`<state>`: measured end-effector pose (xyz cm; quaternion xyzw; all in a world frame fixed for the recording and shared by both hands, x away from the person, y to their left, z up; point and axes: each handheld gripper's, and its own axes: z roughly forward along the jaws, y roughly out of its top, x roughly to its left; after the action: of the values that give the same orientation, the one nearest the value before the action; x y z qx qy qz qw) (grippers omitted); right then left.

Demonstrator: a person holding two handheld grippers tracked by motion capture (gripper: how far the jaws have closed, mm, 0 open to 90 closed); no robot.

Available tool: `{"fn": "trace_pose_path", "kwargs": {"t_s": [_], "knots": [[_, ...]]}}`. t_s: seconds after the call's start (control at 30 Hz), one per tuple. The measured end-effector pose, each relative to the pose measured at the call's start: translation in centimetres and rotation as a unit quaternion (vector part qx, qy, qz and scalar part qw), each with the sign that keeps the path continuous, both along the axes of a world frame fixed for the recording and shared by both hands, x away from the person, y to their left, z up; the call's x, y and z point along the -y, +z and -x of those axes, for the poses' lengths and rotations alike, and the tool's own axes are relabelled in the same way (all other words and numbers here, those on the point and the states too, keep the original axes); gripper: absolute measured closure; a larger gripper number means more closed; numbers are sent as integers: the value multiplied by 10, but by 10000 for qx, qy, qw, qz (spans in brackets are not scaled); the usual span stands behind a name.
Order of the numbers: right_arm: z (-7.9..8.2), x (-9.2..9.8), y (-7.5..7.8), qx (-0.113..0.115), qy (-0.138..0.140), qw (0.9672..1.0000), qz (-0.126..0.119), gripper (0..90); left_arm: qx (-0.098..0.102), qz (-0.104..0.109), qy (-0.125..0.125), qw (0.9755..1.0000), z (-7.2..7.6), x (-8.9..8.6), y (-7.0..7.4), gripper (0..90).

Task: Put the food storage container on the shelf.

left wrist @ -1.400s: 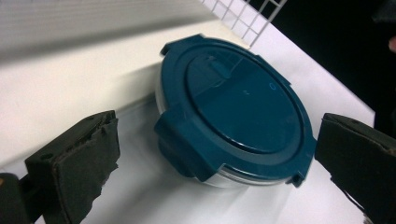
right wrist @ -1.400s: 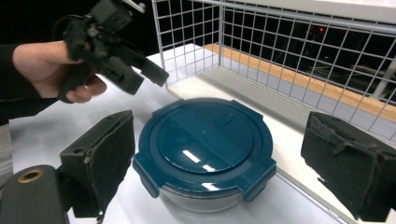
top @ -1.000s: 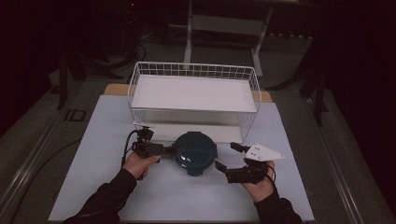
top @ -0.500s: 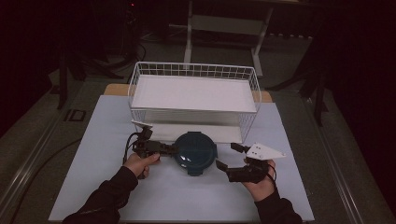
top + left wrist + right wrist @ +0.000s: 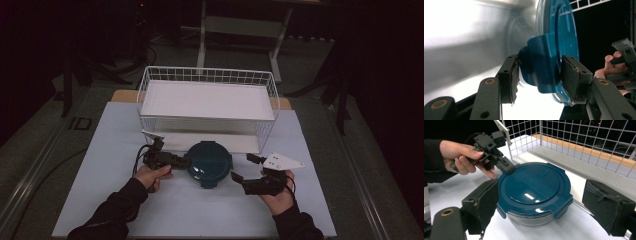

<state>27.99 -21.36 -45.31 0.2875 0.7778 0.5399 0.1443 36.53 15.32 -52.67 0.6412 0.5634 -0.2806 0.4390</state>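
Note:
A round clear container with a dark teal clip-on lid (image 5: 210, 164) stands on the white table, just in front of the wire basket. My left gripper (image 5: 186, 161) reaches in from the left, its jaws shut on the lid's left latch (image 5: 541, 65), one pad on each side of the tab. From the right gripper view, the left gripper (image 5: 509, 168) meets the lid's rim (image 5: 534, 185). My right gripper (image 5: 243, 167) hovers just right of the container, open, its pads (image 5: 486, 202) spread wide either side of it without touching.
A white wire basket (image 5: 207, 75) with a white floor stands right behind the container, its front wall close to the lid. The white table sheet (image 5: 115, 200) stretches left, right and toward the person. Dark floor and stands lie beyond the table.
The left gripper has edged slightly right onto the lid's latch. The right gripper and the container have hardly moved.

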Motion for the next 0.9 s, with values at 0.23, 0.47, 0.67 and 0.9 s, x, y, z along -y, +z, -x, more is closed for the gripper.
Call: {"fn": "trace_pose_path", "kwargs": {"t_s": [0.23,0.47,0.67,0.9], "knots": [[-5,3,-4,-221,-74,9997,-76,158,242,-7,-113,9996,2,0,1,521],[-22,8,-18,-1063,-164,9939,-230,187,652,-148,-248,9975,10,3,11,544],[-36,13,-33,-1802,-196,9824,-448,250,1034,-186,-358,9938,18,3,12,548],[-44,7,-45,-2310,73,9719,-455,342,1309,-235,-506,9898,24,3,15,559]]}}
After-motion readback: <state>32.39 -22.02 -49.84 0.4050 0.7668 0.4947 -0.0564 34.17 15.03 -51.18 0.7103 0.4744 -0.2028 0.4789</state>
